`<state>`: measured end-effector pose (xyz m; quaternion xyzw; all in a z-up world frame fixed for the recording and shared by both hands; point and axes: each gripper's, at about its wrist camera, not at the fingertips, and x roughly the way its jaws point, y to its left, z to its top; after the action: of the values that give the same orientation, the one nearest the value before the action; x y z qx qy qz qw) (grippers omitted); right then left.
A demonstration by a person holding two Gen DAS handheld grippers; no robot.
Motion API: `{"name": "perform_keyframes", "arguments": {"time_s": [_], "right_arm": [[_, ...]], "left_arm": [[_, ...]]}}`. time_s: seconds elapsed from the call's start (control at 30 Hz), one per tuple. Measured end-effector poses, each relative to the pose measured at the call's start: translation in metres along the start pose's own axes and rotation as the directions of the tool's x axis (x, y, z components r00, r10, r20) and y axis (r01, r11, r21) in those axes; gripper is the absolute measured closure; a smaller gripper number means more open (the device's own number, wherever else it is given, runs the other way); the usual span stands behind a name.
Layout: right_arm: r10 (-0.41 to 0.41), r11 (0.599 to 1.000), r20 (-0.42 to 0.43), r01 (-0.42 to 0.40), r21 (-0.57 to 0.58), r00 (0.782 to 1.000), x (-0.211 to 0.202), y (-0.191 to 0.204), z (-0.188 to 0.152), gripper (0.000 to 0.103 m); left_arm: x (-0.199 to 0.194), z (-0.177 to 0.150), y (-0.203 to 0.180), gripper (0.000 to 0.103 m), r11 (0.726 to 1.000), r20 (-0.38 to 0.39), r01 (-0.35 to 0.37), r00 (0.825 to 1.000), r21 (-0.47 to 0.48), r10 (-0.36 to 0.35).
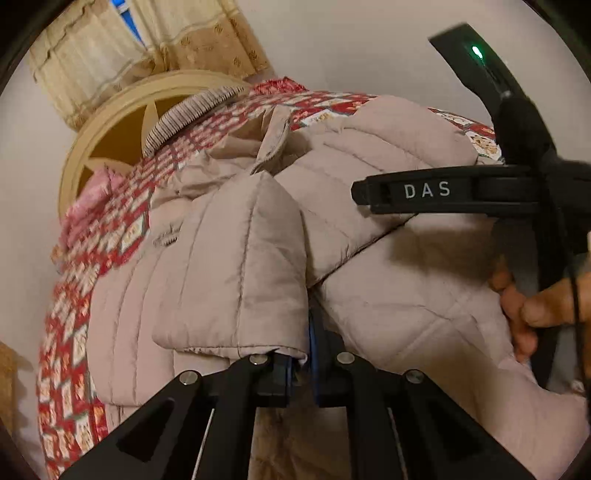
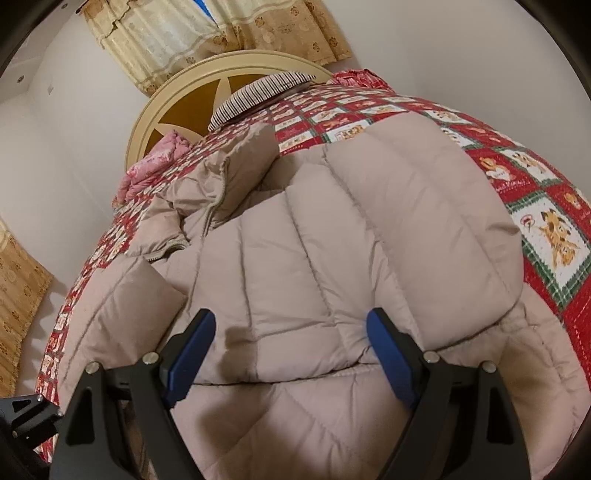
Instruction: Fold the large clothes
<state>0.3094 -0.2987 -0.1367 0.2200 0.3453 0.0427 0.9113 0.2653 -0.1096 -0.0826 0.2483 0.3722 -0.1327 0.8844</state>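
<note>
A beige quilted puffer jacket [image 1: 388, 173] lies spread on a bed; it also fills the right wrist view [image 2: 332, 236]. My left gripper [image 1: 301, 365] is shut on the cuff end of a jacket sleeve [image 1: 240, 266] and holds it lifted over the body. My right gripper [image 2: 291, 354] is open, its blue pads [image 2: 391, 362] on either side of a folded jacket edge, not clamping it. In the left wrist view the right gripper's black body [image 1: 517, 192] and the hand holding it are at the right, over the jacket.
The bed has a red patchwork quilt [image 2: 546, 221], a striped pillow [image 2: 258, 96] and a pink cloth [image 2: 155, 162] by the round cream headboard [image 2: 170, 107]. Curtains [image 2: 184, 33] hang on the far wall.
</note>
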Motion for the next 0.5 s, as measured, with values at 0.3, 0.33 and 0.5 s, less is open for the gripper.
{"name": "perform_keyframes", "arguments": {"time_s": [0.3,0.33,0.5], "right_arm": [[0.021,0.99,0.077,-0.031,0.137,0.997,-0.066,-0.02,-0.001,0.016],[0.023,0.989,0.084,-0.035,0.143,0.996,-0.074,-0.023,-0.002,0.016],[0.014,0.985,0.098,-0.031,0.172,0.995,-0.11,-0.028,-0.014,0.015]], "left_arm": [[-0.025,-0.025,-0.045,0.095,0.942,0.141,0.014,0.988,0.334,-0.064],[-0.026,-0.024,-0.049,0.095,0.943,0.152,0.014,0.986,0.333,-0.068],[-0.015,-0.022,-0.049,0.095,0.937,0.114,-0.06,0.993,0.344,0.022]]}}
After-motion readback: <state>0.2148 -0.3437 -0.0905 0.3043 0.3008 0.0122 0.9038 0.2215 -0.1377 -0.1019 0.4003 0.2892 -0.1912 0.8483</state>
